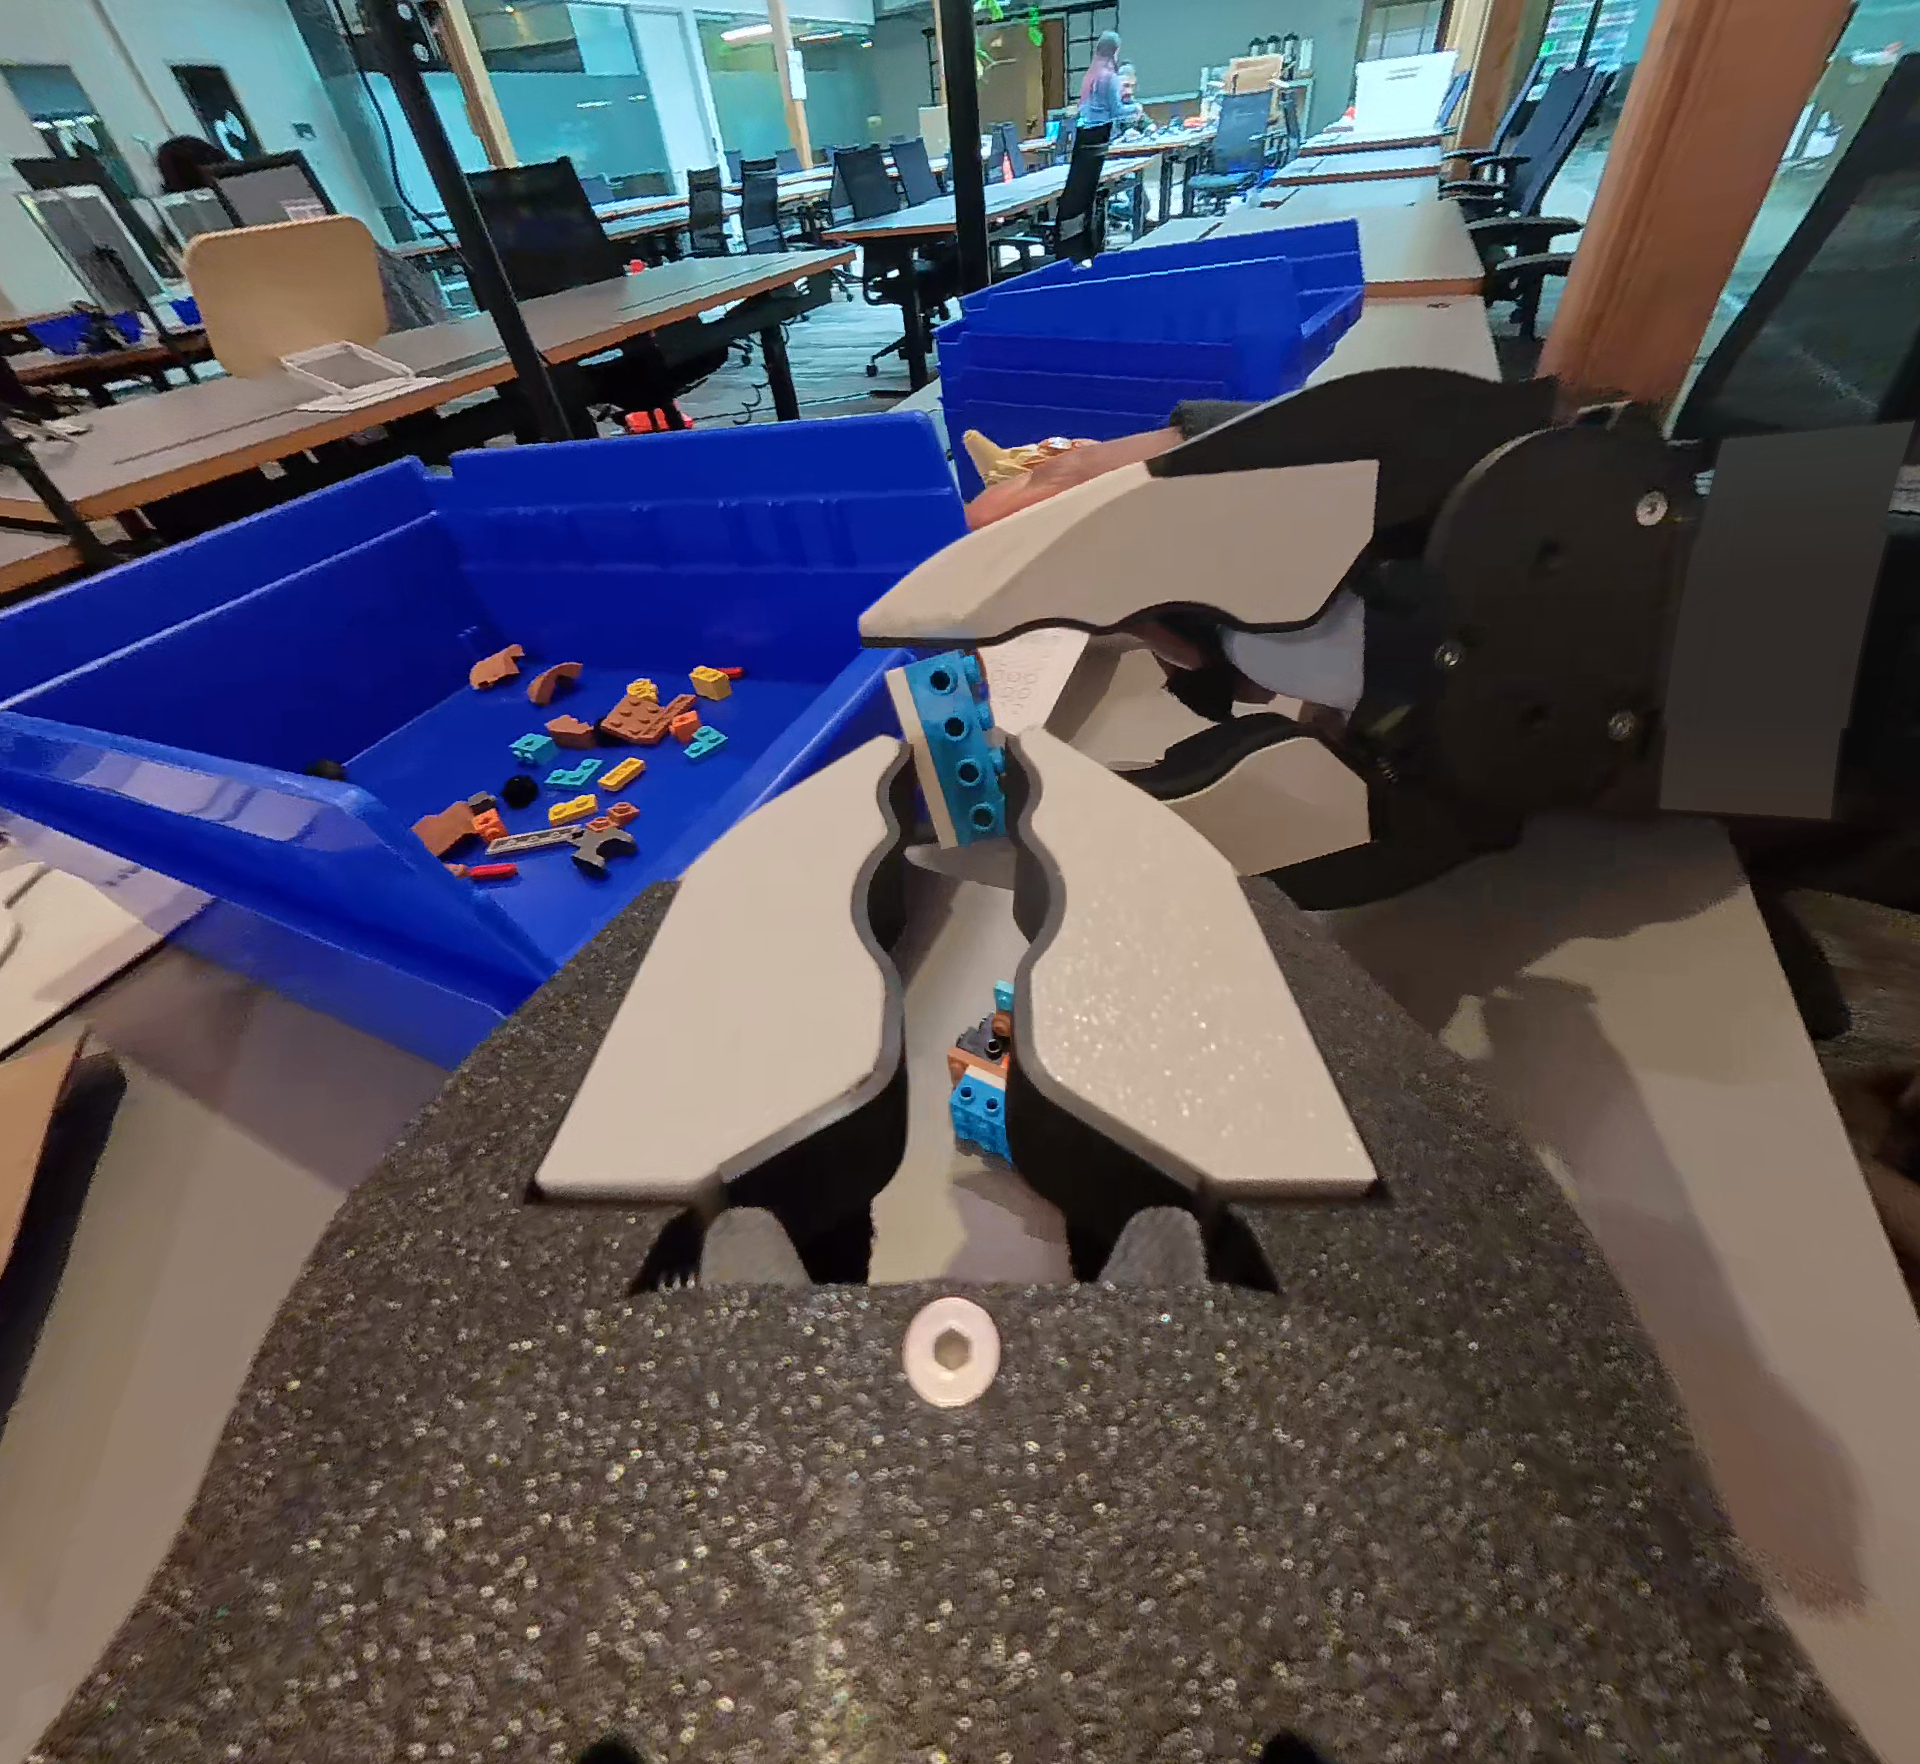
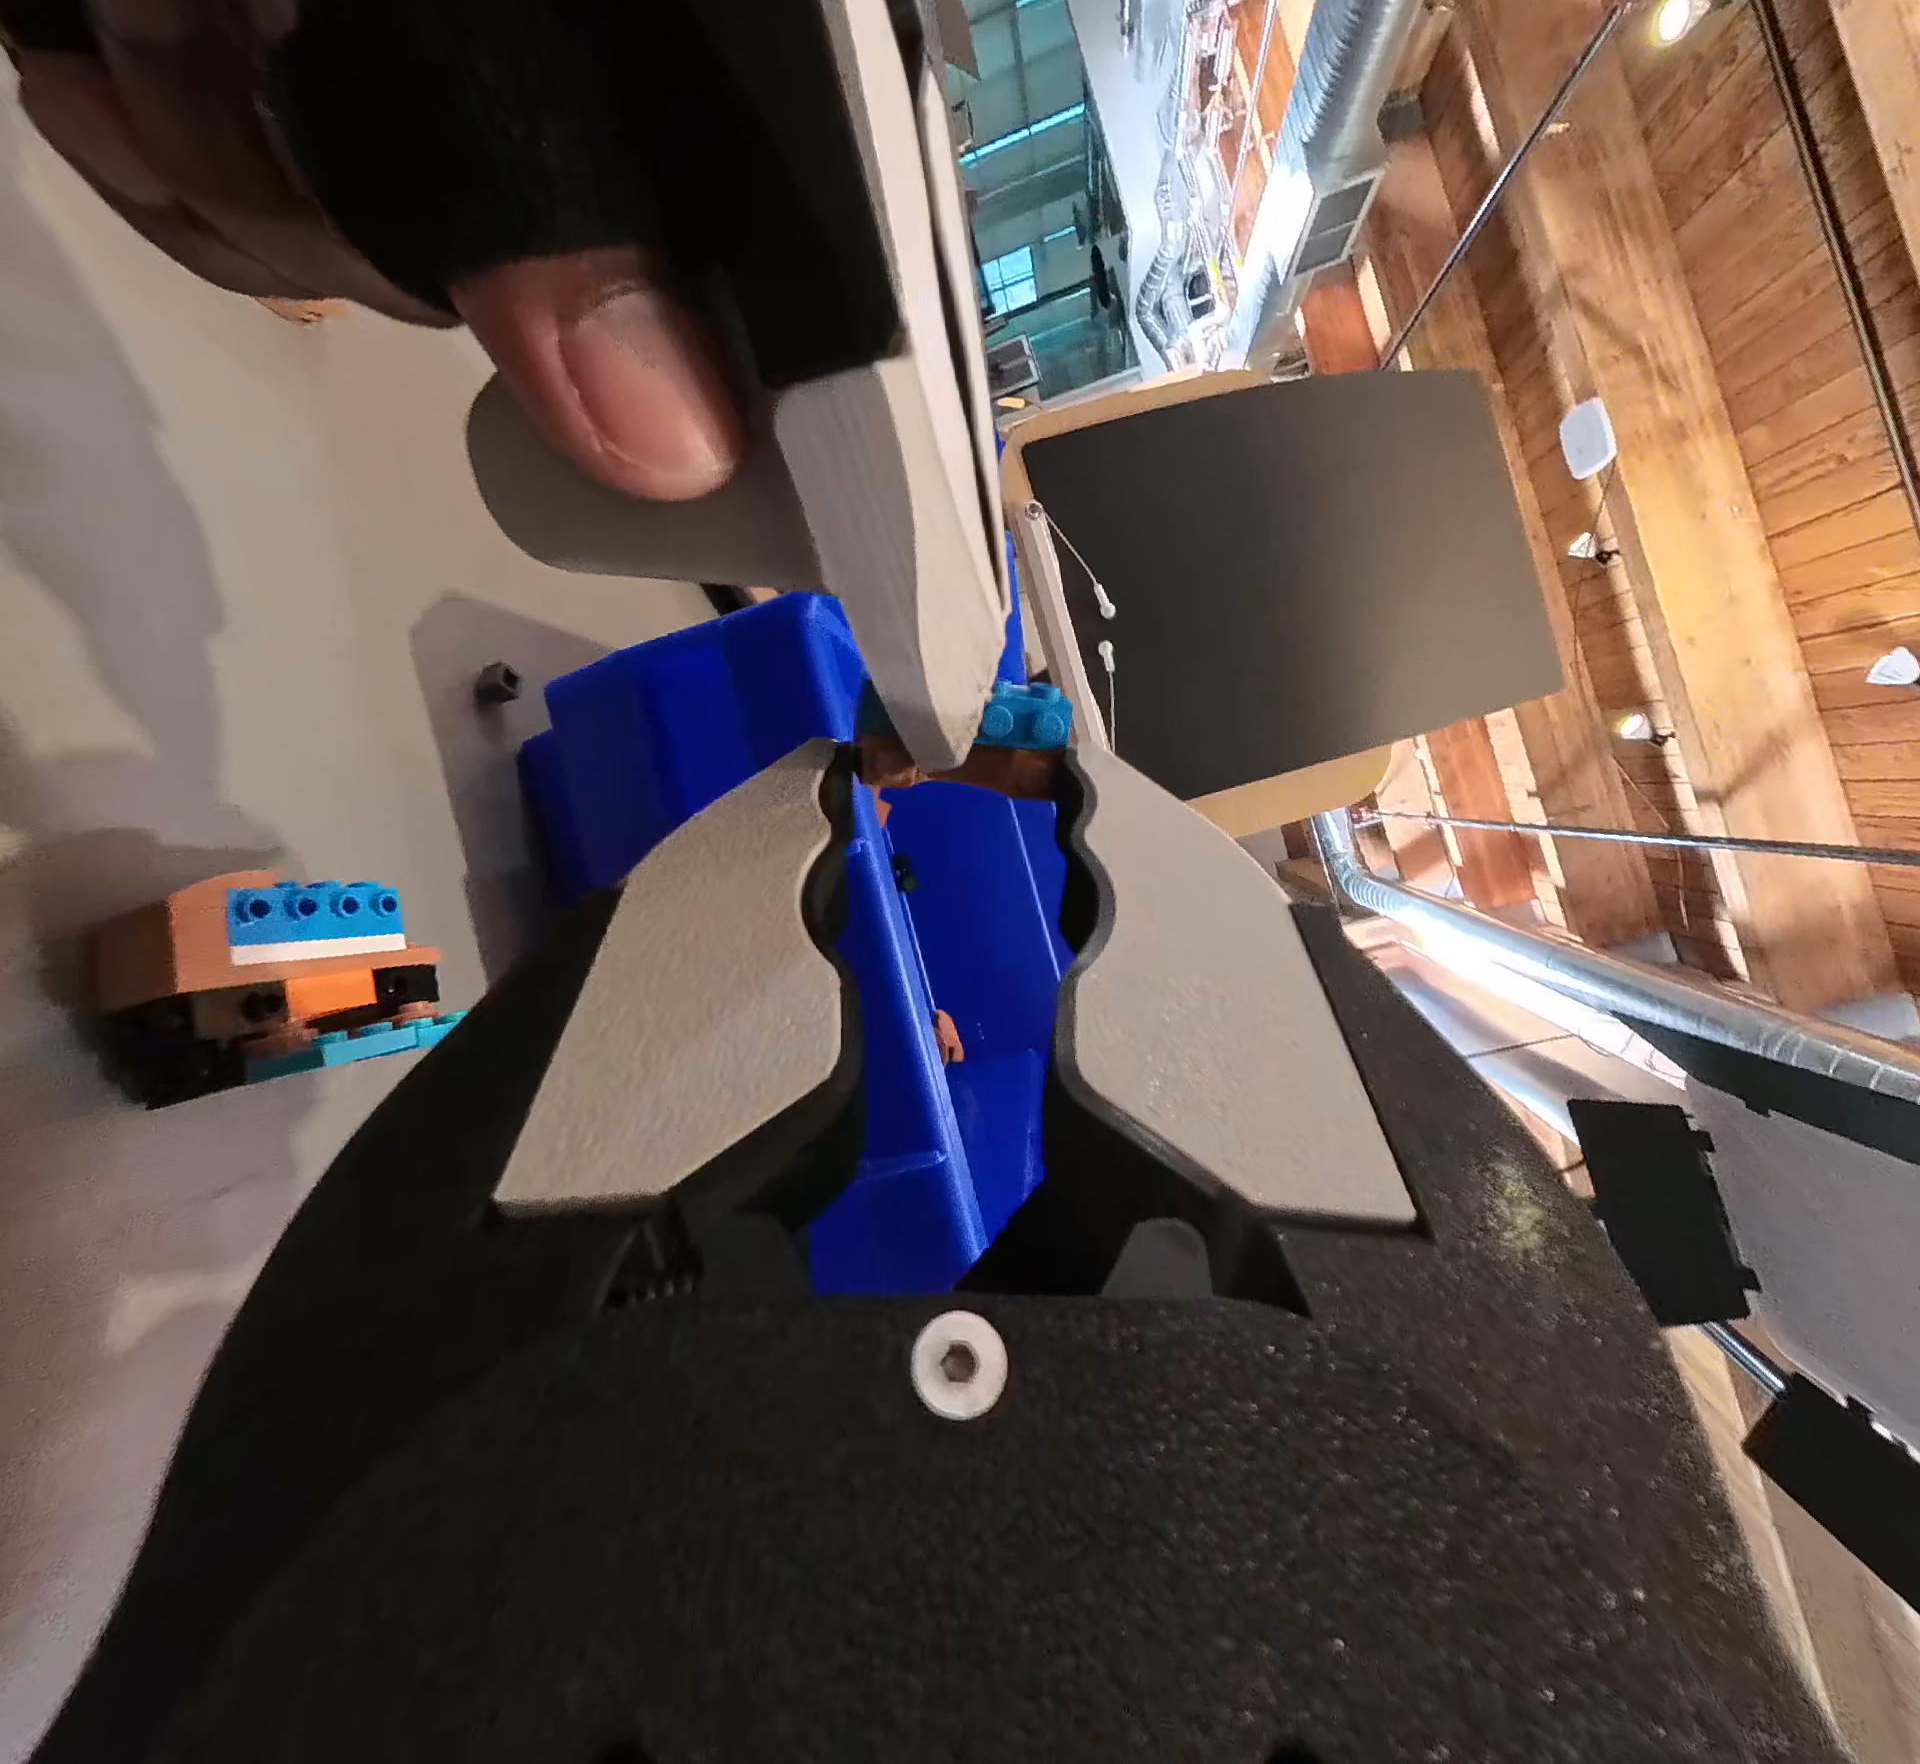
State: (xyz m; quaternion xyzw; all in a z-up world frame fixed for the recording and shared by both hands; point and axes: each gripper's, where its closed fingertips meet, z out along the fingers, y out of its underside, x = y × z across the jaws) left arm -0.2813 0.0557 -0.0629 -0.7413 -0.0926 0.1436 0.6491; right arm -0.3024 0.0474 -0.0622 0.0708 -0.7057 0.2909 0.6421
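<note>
My left gripper point(image 1: 961, 764) is shut on a small brick assembly point(image 1: 951, 727) with a blue holed side and a white layer, held above the table. My right gripper point(image 2: 956, 769) comes in from the right and is shut on the brown end of the same assembly point(image 2: 1023, 774). Its upper finger point(image 1: 1122, 540) lies over the top of the piece. In the right wrist view a left finger point(image 2: 914, 571) covers the middle of the assembly, and a blue brick point(image 2: 1029, 712) sticks out beside it. A thumb point(image 2: 613, 384) presses on the left gripper.
A second brick assembly point(image 2: 270, 976), brown, blue and orange, lies on the grey table point(image 1: 1621, 1195); it also shows between my left fingers point(image 1: 982, 1080). A blue bin point(image 1: 260, 810) with several loose bricks point(image 1: 582, 758) stands to the left. More blue bins point(image 1: 1143, 332) are stacked behind. Only a small space, under 4 cm, lies between the two pairs of fingers.
</note>
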